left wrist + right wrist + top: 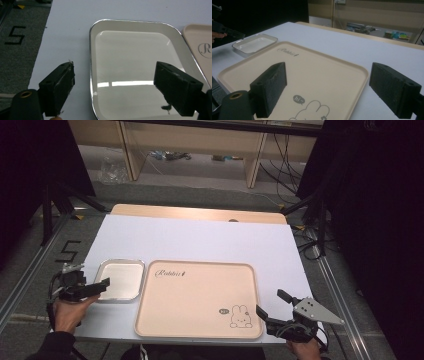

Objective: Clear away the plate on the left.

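Observation:
A small shiny metal tray point(120, 279) lies empty at the table's left, and a large beige tray point(197, 295) with a rabbit drawing point(241, 316) lies beside it, also empty. My left gripper point(98, 282) is open at the small tray's left rim. In the left gripper view it point(115, 67) has one jaw over the white table and the other over the small tray point(135, 50). My right gripper point(270, 301) is open at the beige tray's near right corner; in its own view it point(328, 67) hovers over the beige tray point(324, 65) with nothing between the jaws.
A white sheet point(200, 237) covers the table, with a wooden strip point(200, 212) along its far edge. The floor to the left carries a "5" mark point(67, 251). Black stands and cables point(312, 227) flank the table. The small tray point(254, 43) sits far left in the right gripper view.

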The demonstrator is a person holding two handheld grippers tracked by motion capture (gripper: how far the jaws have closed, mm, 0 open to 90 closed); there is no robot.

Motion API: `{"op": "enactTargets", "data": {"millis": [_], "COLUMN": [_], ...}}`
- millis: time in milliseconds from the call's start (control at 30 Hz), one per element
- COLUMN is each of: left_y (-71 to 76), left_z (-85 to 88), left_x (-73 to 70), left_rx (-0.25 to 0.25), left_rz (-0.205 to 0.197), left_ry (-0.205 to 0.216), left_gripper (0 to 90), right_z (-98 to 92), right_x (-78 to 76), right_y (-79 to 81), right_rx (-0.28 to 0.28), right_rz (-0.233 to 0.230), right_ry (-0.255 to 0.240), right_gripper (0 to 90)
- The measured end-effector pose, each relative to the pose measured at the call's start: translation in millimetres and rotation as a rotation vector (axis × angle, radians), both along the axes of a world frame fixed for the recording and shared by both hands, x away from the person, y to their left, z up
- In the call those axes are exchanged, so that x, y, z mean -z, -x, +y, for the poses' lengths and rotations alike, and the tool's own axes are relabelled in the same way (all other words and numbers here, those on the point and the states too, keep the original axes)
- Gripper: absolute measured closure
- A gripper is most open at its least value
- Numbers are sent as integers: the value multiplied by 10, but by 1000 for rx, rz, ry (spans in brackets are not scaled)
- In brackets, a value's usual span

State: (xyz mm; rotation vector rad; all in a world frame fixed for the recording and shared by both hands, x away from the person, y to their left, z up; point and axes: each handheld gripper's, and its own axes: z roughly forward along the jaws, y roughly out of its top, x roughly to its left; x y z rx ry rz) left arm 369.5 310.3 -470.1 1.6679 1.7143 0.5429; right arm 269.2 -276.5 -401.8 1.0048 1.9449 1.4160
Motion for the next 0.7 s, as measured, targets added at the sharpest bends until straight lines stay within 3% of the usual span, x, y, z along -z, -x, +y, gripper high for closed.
{"op": "enactTargets", "data": {"millis": [100, 200, 333, 467, 700], "left_y": [-61, -129, -162, -211, -273], "left_z": [56, 118, 164, 160, 209], "left_x": [49, 88, 105, 130, 156], "left_rx": [-20, -32, -40, -47, -66], "left_rz": [32, 53, 59, 86, 99], "left_ry": [28, 29, 47, 51, 69], "left_gripper": [224, 288, 333, 451, 596], "right_z": [4, -5, -6, -2, -5], "right_x": [2, -4, -4, 0, -4], "right_y": [1, 0, 0, -3, 0], "right_rx": [1, 3, 3, -2, 4], "right_rz": [3, 3, 4, -1, 3], "right_ry": [-5, 9, 9, -2, 6], "right_gripper": [152, 152, 152, 152, 152]}}
